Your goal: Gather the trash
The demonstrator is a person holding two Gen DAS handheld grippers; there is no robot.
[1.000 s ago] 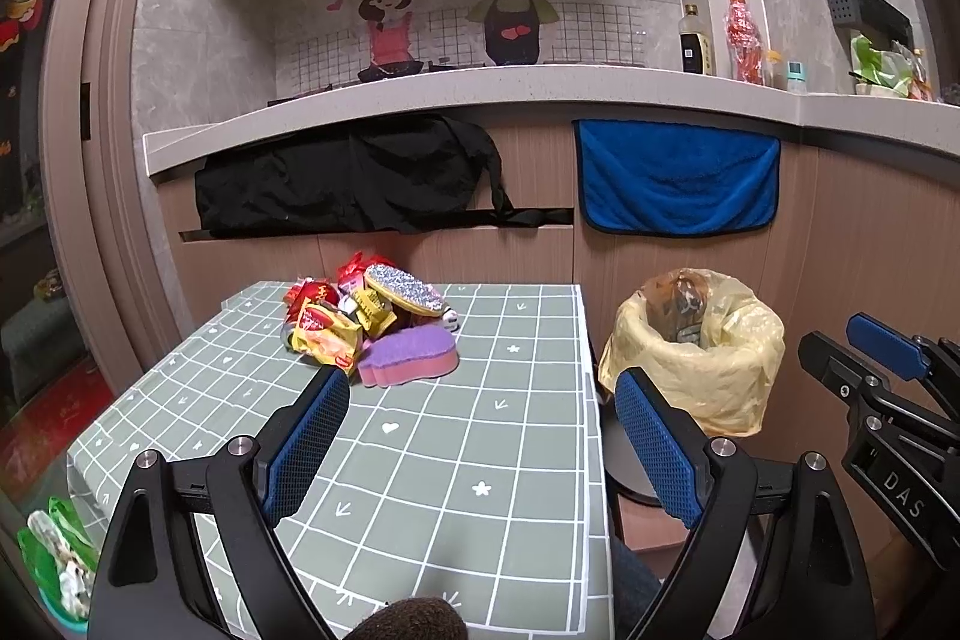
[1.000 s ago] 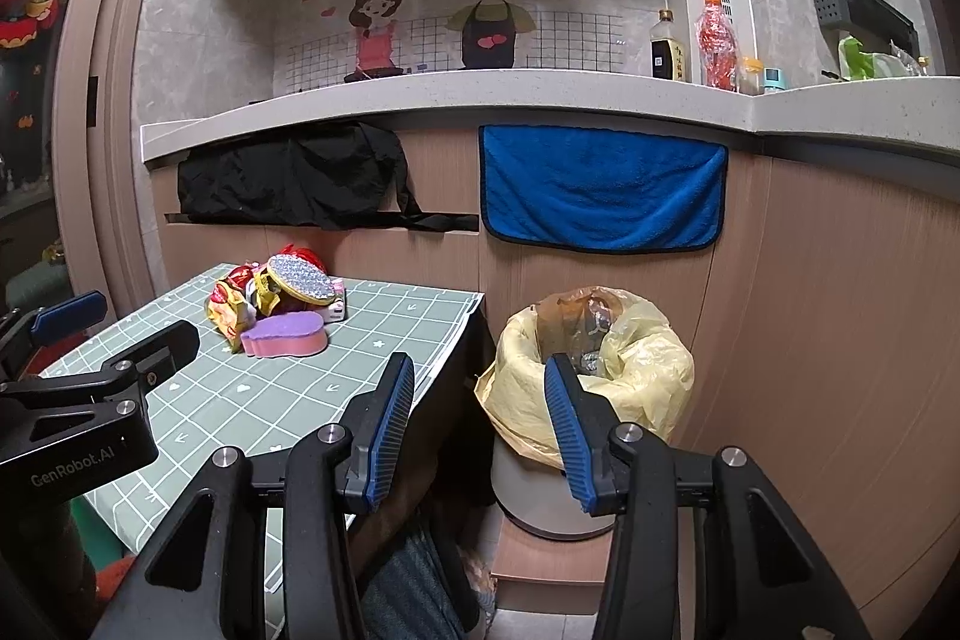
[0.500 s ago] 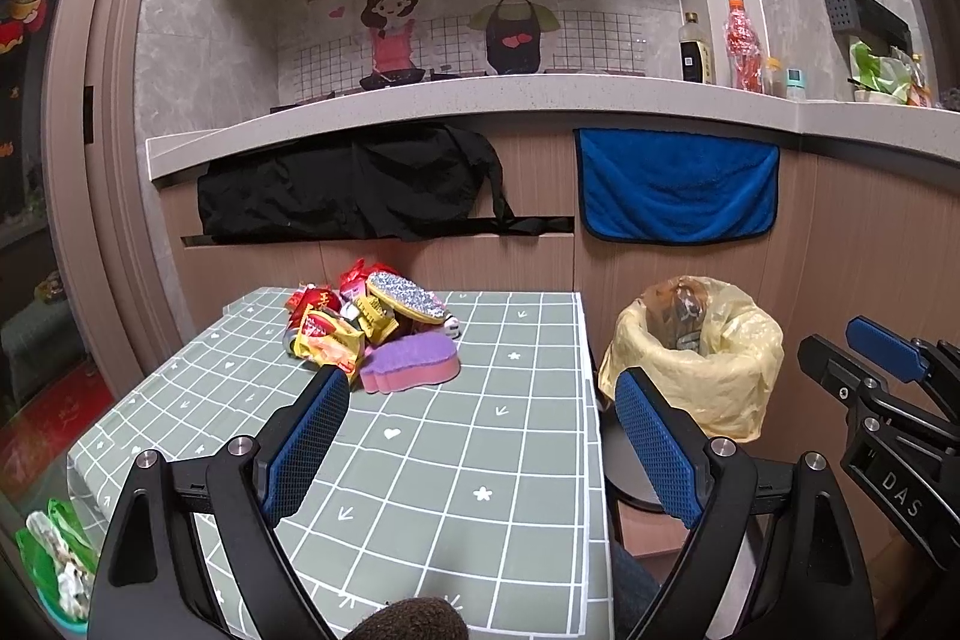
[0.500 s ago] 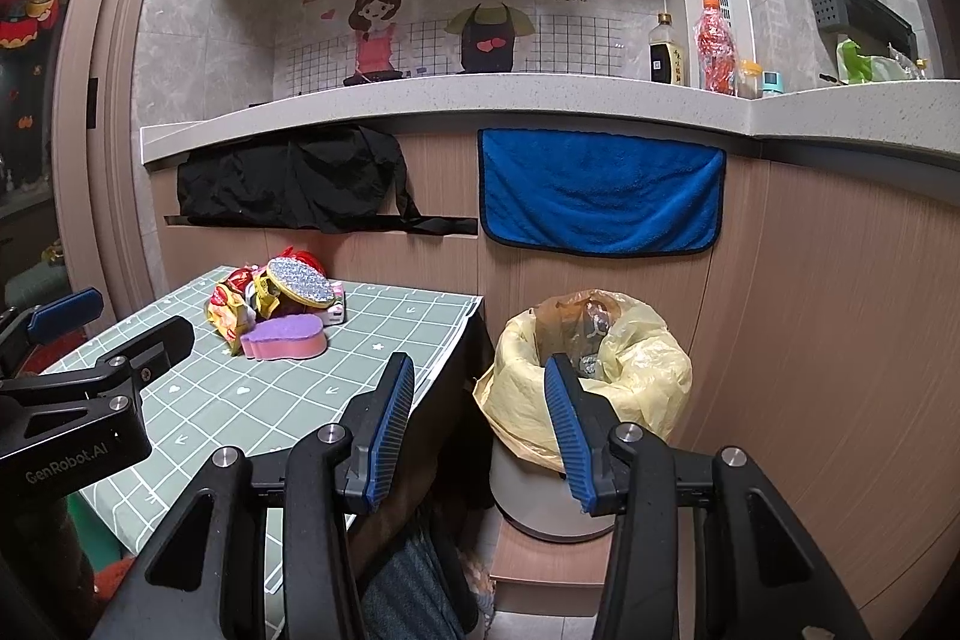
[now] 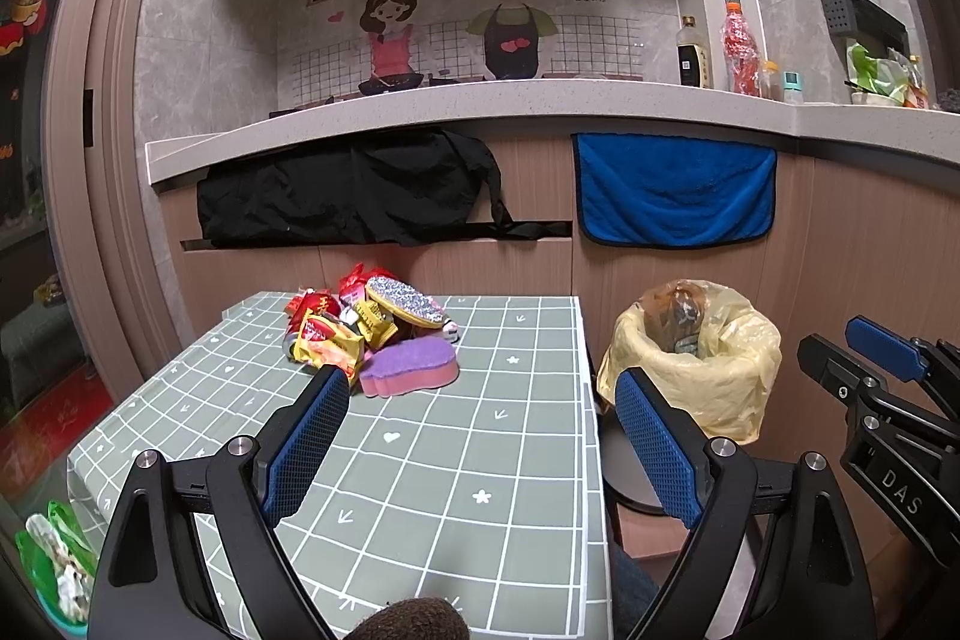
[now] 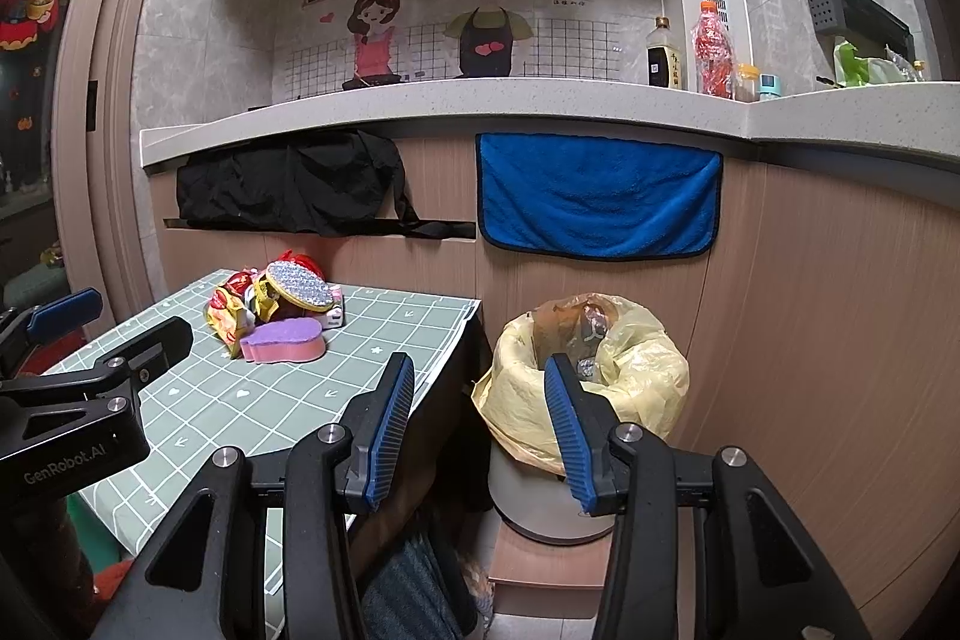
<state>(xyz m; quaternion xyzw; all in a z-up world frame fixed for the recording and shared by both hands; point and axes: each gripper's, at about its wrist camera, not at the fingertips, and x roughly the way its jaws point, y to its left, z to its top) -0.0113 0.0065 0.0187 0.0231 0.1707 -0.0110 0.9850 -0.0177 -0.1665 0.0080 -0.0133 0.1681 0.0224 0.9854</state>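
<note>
A heap of trash [image 5: 360,325] lies toward the far side of the counter [image 5: 432,490], which is covered with a green grid-patterned cloth. The heap is made of red and yellow snack wrappers [image 5: 324,337], a glittery oval pad [image 5: 403,303] resting on top, and a purple and pink sponge [image 5: 411,369] at its near edge, touching the wrappers.

The left claw [image 5: 480,451] hangs above the near part of the counter, tilted slightly downward, with its blue-padded fingers [image 5: 306,439] spread wide and nothing between them. The trash lies ahead of it and a little to its left, apart from the pads; the tip of the left finger lines up in the view just below the wrappers and the sponge.

The right claw [image 6: 480,430] is held off the counter's right edge, also tilted slightly downward. Its fingers [image 6: 387,433] stand apart and hold nothing. Directly ahead of it, on the floor just beside the counter, stands a bin lined with a yellow bag [image 6: 600,376], with some rubbish already inside. From this claw the heap of trash [image 6: 273,304] lies well off to the left.

A blue towel [image 6: 600,202] and a black cloth [image 6: 288,187] hang on the kitchen unit behind.
</note>
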